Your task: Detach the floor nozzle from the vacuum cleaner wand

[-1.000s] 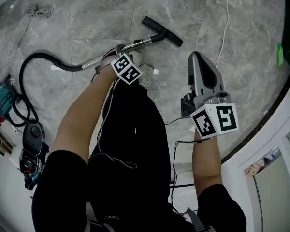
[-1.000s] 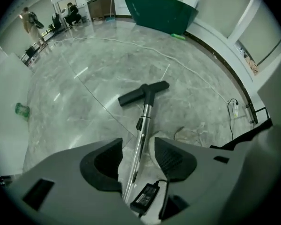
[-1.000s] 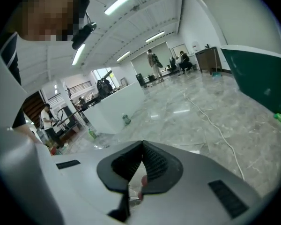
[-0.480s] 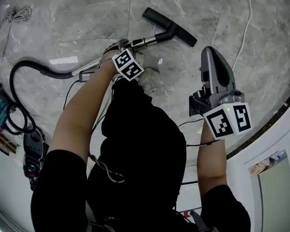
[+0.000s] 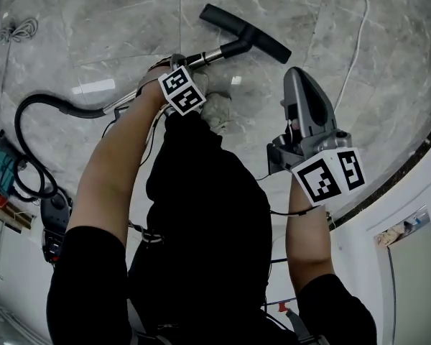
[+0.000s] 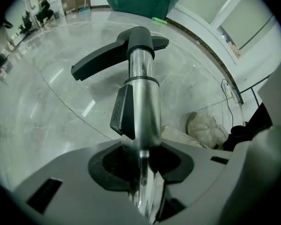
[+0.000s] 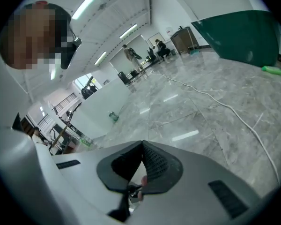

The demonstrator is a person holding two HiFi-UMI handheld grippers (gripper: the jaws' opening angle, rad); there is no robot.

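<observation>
Now our left gripper [image 6: 141,168] has just been closing and clamps the wand [image 6: 144,107]. The nozzle [image 5: 246,34] lies on the floor [image 5: 93,20], still attached. Our right gripper [image 7: 140,170], pinched together and empty, should pull it next.

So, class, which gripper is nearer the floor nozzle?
Left. The left gripper, jaws having just closed on the wand, sits just behind the floor nozzle; the right gripper, shut and empty, hangs above the floor, touching nothing.
</observation>
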